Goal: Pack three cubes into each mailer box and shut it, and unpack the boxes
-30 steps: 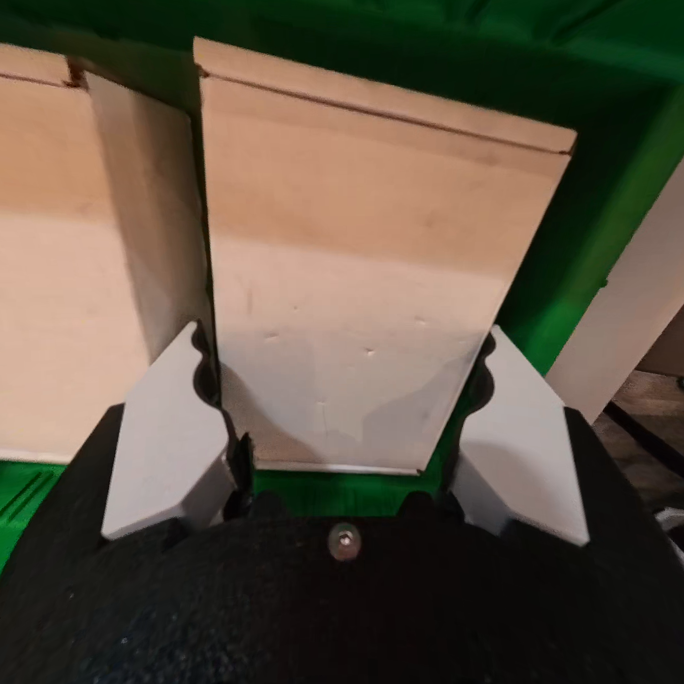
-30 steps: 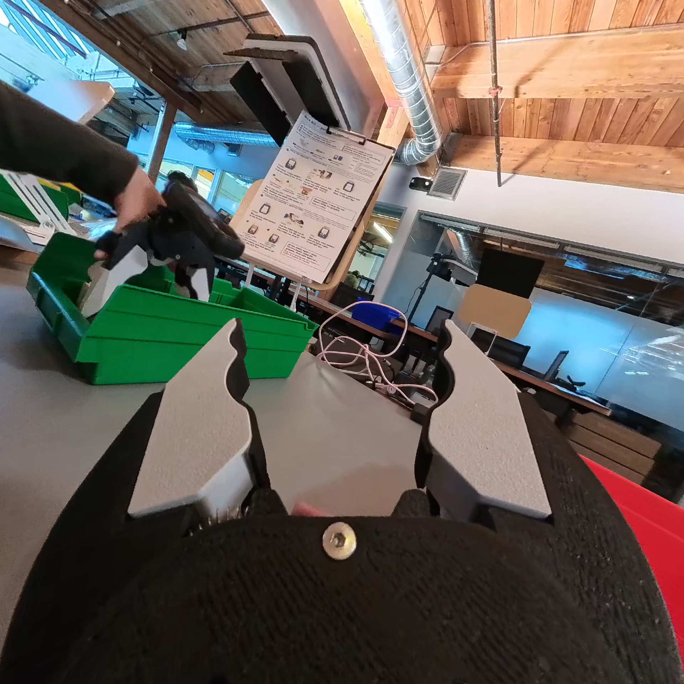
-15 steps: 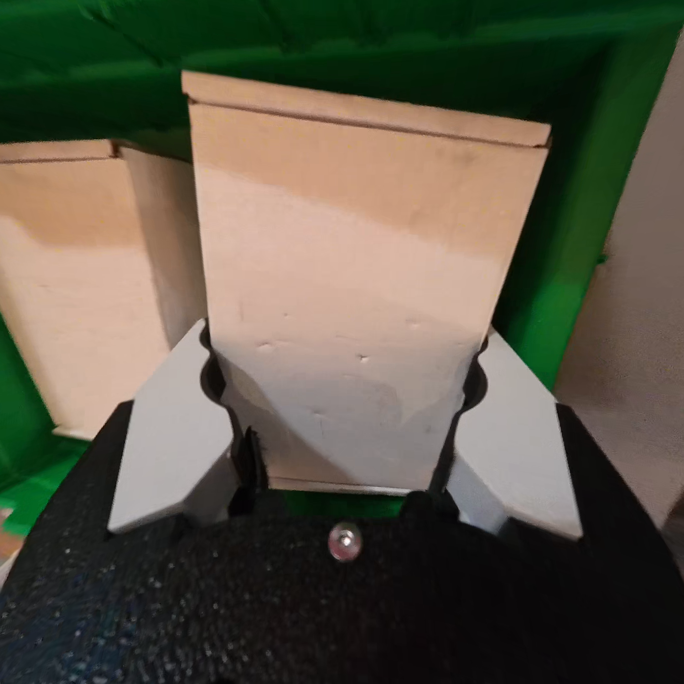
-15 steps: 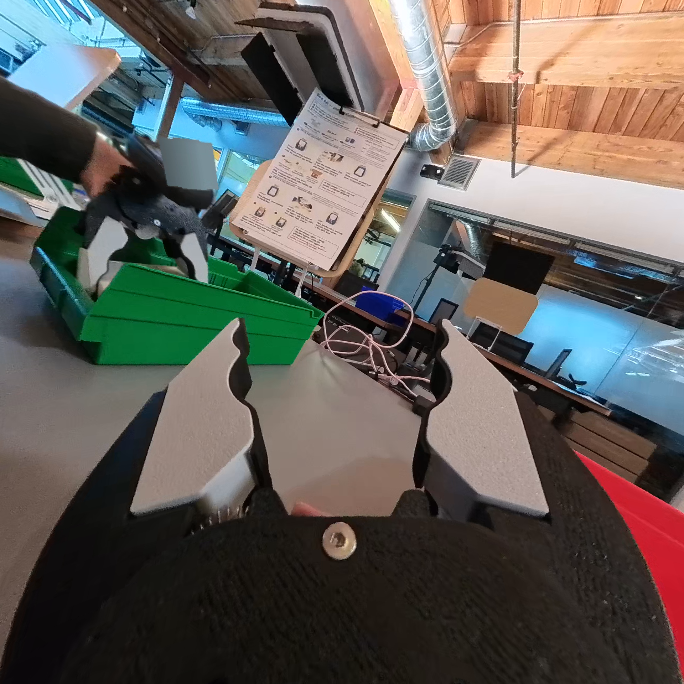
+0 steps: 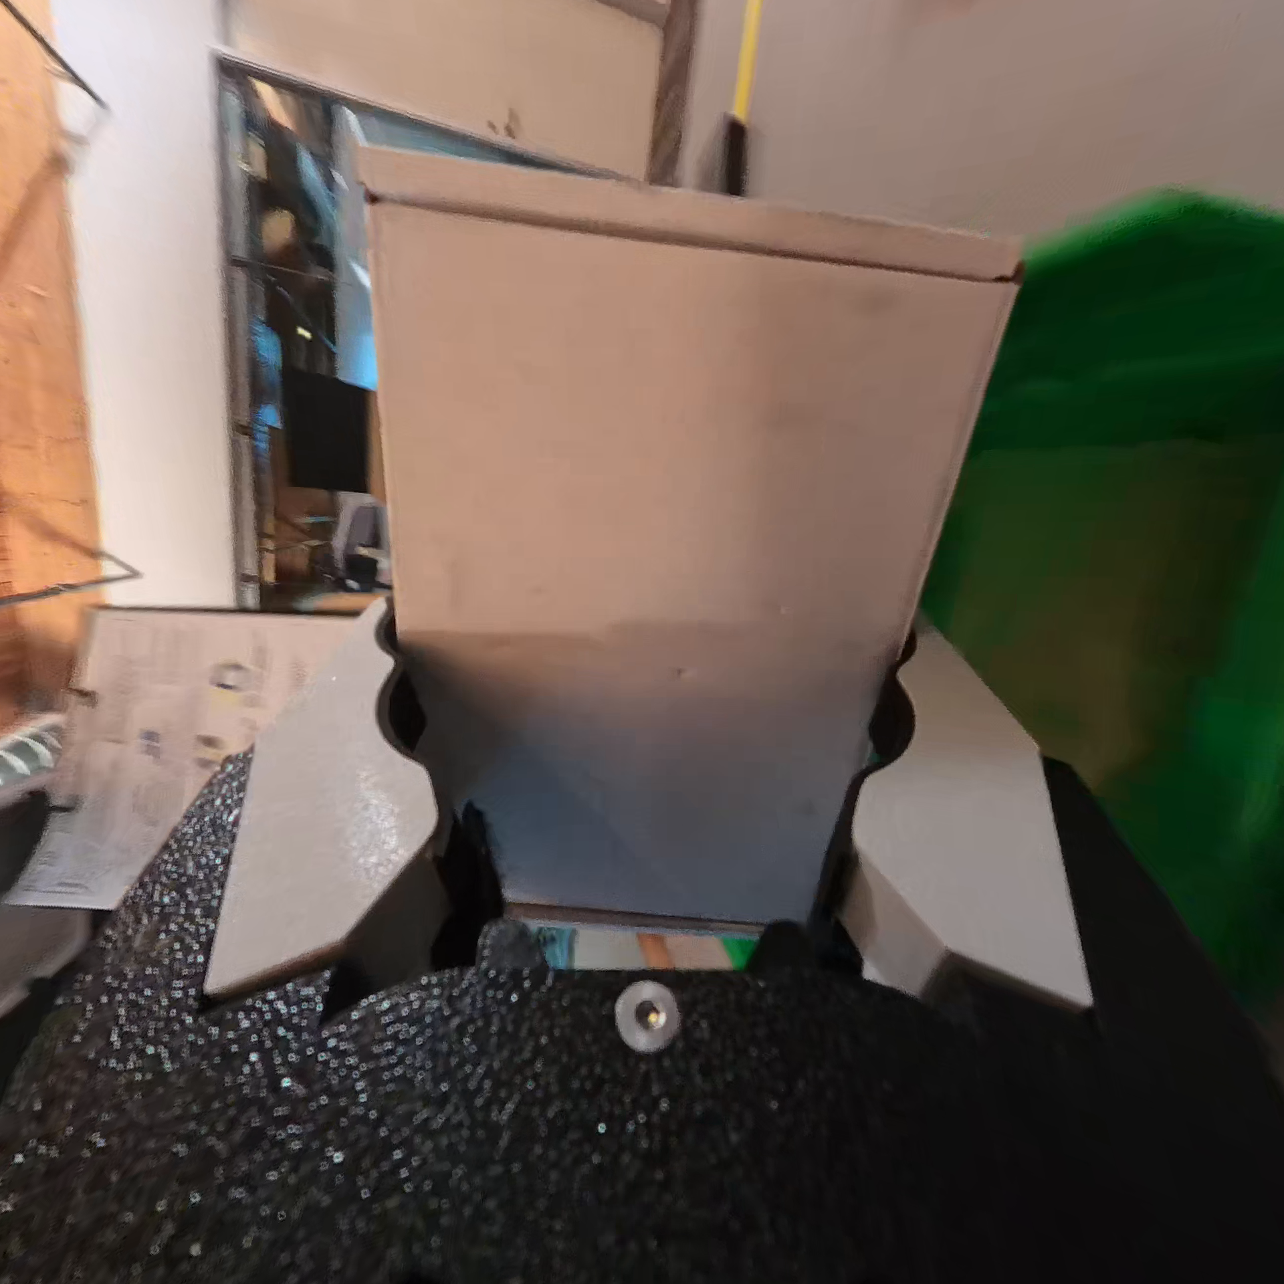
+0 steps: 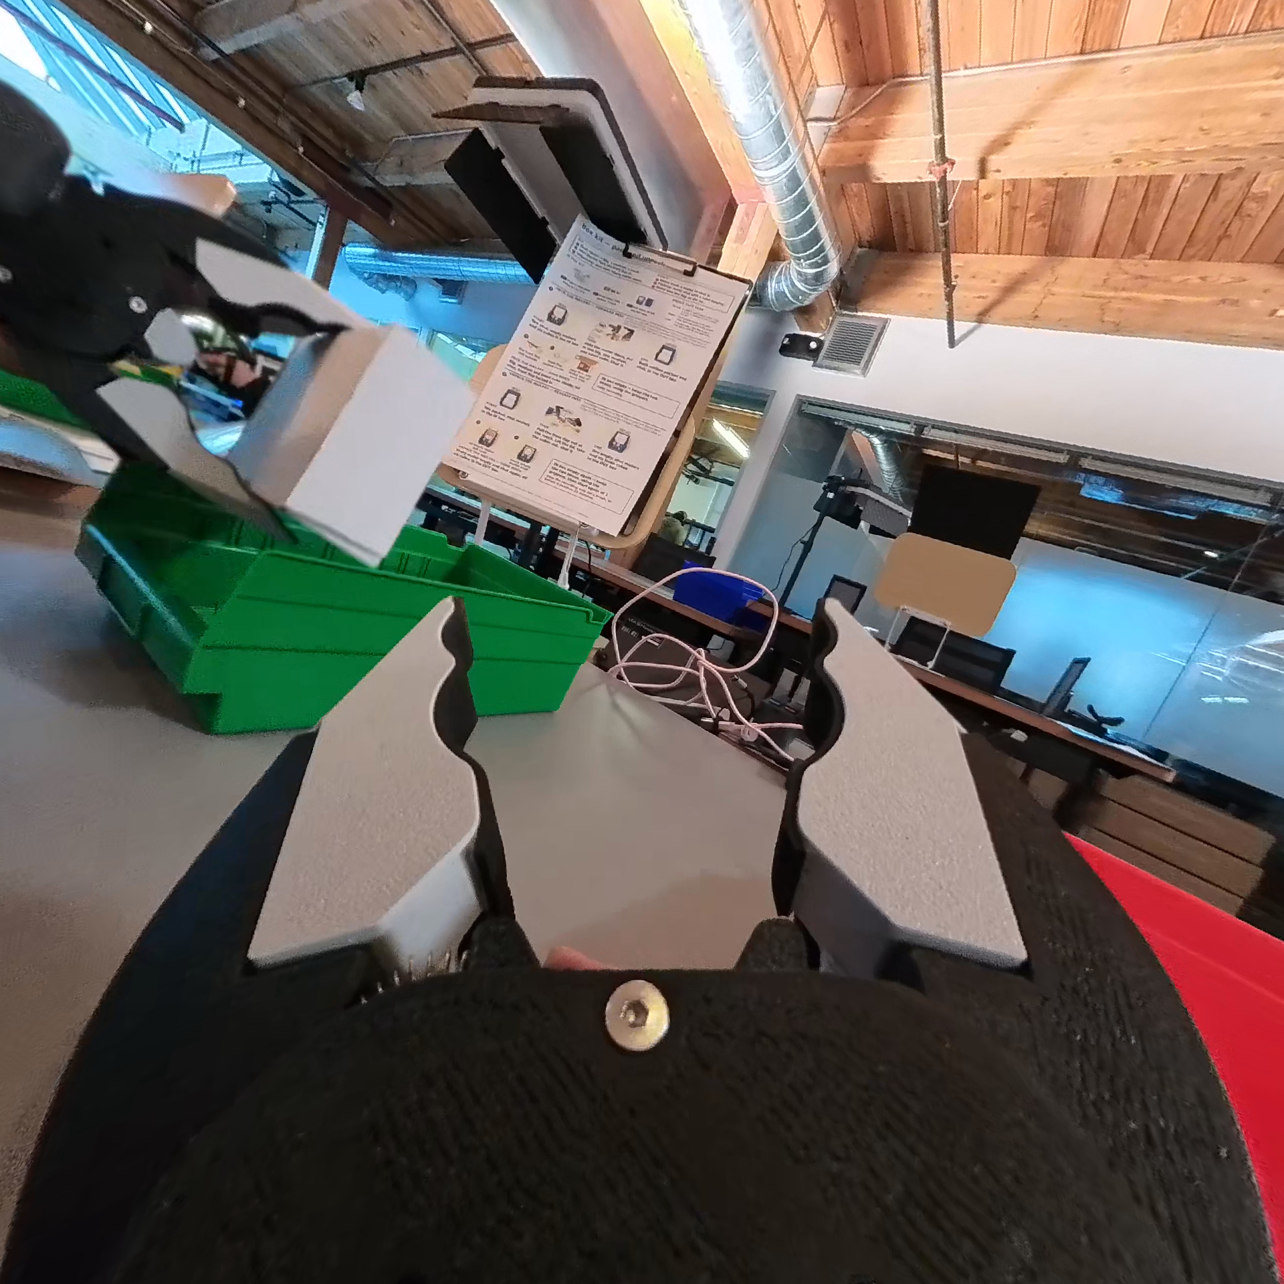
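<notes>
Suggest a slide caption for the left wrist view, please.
Left gripper holding a closed cardboard box in the air.

The left wrist view is smeared with motion blur: the green bin [image 5: 1125, 486] reads as a soft mass, cut by the right edge. The mailer box [image 5: 667, 486] hides whatever is behind it, and its contents, perhaps cubes, can't be told.

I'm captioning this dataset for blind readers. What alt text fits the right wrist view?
The right gripper hovers open and empty over a grey table. Beyond it, the left gripper holds a closed mailer box in the air above a green bin, with a clipboard of instructions behind.
</notes>
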The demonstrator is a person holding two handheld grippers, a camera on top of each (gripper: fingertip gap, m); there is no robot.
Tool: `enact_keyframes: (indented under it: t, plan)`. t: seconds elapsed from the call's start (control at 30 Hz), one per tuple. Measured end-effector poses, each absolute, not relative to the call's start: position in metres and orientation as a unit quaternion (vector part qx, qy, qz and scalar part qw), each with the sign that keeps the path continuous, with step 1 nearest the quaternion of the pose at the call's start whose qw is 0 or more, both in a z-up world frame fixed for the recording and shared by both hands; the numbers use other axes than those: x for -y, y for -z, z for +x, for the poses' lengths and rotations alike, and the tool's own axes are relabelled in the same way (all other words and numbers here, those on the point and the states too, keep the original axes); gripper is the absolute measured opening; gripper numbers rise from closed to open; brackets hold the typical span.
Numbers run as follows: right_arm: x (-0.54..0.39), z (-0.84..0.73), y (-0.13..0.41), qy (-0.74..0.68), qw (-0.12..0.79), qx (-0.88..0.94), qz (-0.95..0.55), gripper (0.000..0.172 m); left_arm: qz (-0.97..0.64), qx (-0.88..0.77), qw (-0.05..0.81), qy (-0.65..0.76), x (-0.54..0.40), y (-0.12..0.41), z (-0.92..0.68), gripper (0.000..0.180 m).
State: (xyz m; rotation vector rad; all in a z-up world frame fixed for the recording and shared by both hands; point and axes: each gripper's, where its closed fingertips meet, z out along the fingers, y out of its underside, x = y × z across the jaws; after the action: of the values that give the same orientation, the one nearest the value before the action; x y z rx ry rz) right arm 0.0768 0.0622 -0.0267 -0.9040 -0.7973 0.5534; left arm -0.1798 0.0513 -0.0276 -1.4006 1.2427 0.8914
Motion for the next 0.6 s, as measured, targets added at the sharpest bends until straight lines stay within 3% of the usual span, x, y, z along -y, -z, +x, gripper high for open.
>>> enact_keyframes:
  t: [0.13,0.23,0.33,0.43,0.6]
  plan:
    - [-0.065,0.081,0.025,-0.254,0.793,0.359,-0.421,0.096,-0.565,-0.508,0.569,-0.313,-0.064,-0.023,-0.13,0.136]
    - [-0.065,0.087,0.02,-0.238,0.808,0.347,-0.413,0.094,-0.603,-0.533,0.555,-0.21,-0.08,-0.029,-0.079,0.132]
    - [-0.066,0.097,0.012,-0.22,0.828,0.325,-0.401,0.093,-0.634,-0.594,0.487,-0.092,-0.093,-0.001,-0.022,0.132]
    - [-0.065,0.109,0.004,-0.204,0.848,0.3,-0.387,0.09,-0.699,-0.615,0.364,0.009,-0.102,0.047,0.013,0.133]
    - [-0.063,0.124,-0.005,-0.163,0.875,0.277,-0.363,0.09,-0.748,-0.633,0.201,-0.006,-0.131,0.123,0.018,0.132]
